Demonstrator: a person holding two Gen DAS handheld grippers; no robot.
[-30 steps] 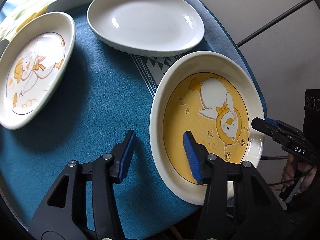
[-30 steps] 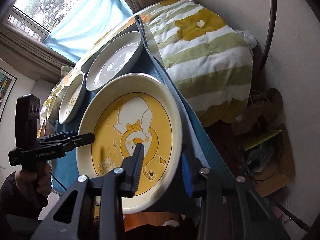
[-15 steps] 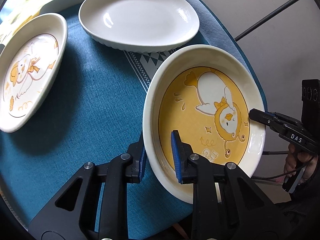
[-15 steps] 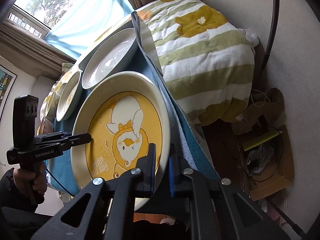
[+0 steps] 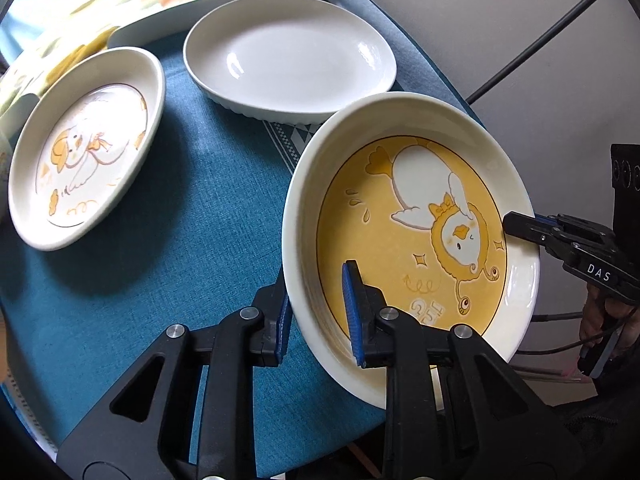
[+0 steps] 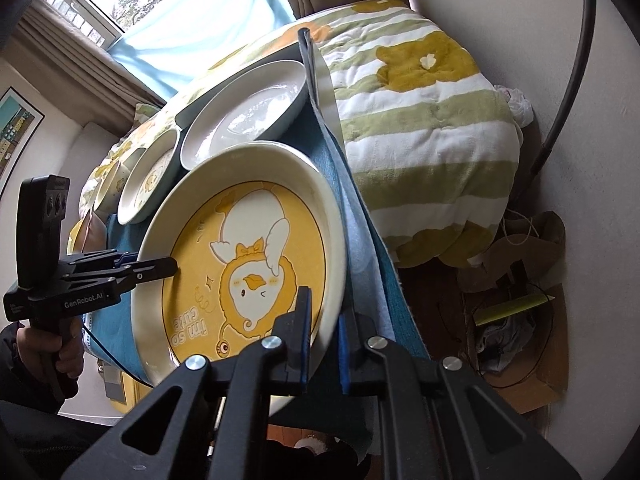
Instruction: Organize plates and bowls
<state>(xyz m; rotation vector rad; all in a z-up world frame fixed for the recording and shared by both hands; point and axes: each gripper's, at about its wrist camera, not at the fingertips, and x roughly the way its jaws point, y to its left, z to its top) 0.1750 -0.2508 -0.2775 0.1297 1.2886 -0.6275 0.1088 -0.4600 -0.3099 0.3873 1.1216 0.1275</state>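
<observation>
Both grippers clamped on round cream-rimmed yellow duck plate (image 5: 408, 216).
Left gripper (image 5: 320, 312) pinching near rim, right gripper (image 6: 322, 344) opposite rim; over blue cloth (image 5: 180, 240).

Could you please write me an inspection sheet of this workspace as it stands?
Surface: blue cloth over the table.
Job's things: yellow duck plate tilted, gripped at two rim spots; white oval dish; pale duck plate.
Clutter: nothing seen.
Grippers: left gripper shut on the near rim; right gripper shut on the opposite rim.
Cables: black cable below the left gripper.
Surroundings: striped blanket, window, cardboard box.
</observation>
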